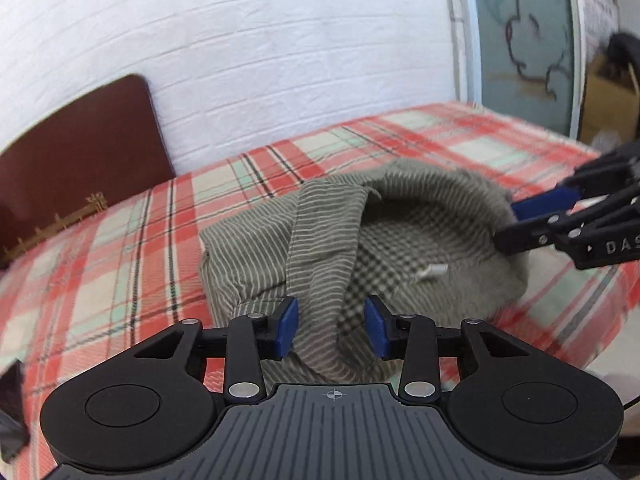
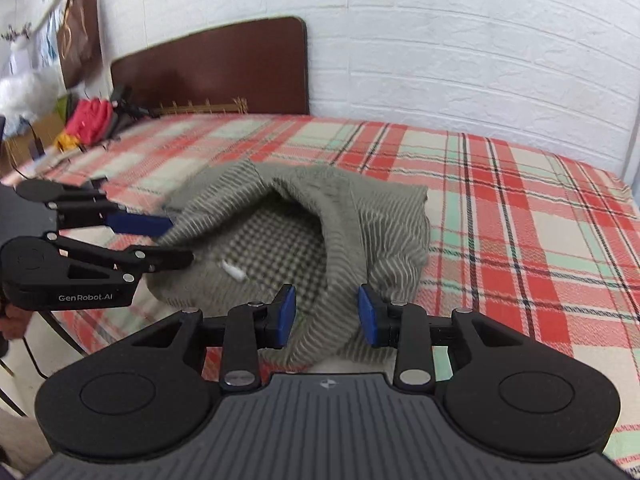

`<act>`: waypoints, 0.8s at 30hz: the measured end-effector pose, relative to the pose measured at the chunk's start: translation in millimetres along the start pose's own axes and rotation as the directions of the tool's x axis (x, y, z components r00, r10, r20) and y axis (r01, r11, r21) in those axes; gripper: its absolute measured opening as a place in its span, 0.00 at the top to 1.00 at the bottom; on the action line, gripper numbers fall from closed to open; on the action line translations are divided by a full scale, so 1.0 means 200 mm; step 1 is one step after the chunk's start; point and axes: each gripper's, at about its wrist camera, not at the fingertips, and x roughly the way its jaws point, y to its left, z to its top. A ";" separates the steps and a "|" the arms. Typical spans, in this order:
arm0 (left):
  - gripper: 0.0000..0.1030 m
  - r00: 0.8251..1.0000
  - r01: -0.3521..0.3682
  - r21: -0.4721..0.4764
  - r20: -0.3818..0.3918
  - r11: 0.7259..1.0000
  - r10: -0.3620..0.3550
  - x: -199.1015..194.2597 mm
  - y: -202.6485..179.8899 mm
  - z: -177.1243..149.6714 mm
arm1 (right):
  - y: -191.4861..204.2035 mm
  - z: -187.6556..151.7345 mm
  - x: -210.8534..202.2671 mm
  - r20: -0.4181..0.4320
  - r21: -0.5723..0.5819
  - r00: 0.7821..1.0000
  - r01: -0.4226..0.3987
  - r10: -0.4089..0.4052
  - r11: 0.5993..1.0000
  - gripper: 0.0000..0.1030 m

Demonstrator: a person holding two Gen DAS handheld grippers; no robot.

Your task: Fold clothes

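Olive-grey striped garment (image 1: 320, 240) lies bunched in a heap on the bed, centre of both wrist views, its opening gaping so the checked inner lining (image 1: 380, 264) shows, with a small white tag (image 1: 434, 270) inside. In the right wrist view the same garment (image 2: 384, 232) sits centre frame, lining (image 2: 276, 244) and tag (image 2: 234, 270) facing the camera.

Left gripper (image 1: 331, 328) at lower centre of its own view: blue-padded fingers apart, a fold of the striped cloth hanging between them, pads not closed on it. From the right wrist view the left gripper (image 2: 180, 240) comes in at left edge, fingers apart, tips at the garment's rim.

Right gripper (image 2: 327, 316) lower centre of its view: fingers apart, straddling a ridge of the cloth, not clamped. In the left wrist view the right gripper (image 1: 506, 224) enters from the right edge, fingers spread at the garment's far rim.

Red, green and cream plaid bedspread (image 1: 120, 248) covers the bed under everything. Dark brown headboard (image 2: 216, 68) upper left of centre in the right view, white brick wall (image 2: 460, 40) behind. Red clothing pile (image 2: 90, 120) at far left beside the bed.
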 end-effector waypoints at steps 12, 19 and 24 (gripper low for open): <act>0.94 0.997 0.014 -0.033 -0.080 0.999 -0.016 -0.01 0.14 -0.06 | 0.20 -0.12 0.03 -0.009 -0.618 0.997 0.054 -0.075 0.785 0.91; 0.52 0.994 0.102 -0.117 -0.023 0.988 -0.106 -0.15 0.23 -0.08 | 0.03 -0.04 -0.08 -0.024 -0.422 0.999 -0.052 0.046 0.905 0.60; 0.52 0.977 0.209 -0.290 0.104 0.934 -0.186 -0.20 0.38 0.04 | -0.12 0.11 -0.17 0.084 -0.135 0.973 -0.204 0.217 0.970 0.72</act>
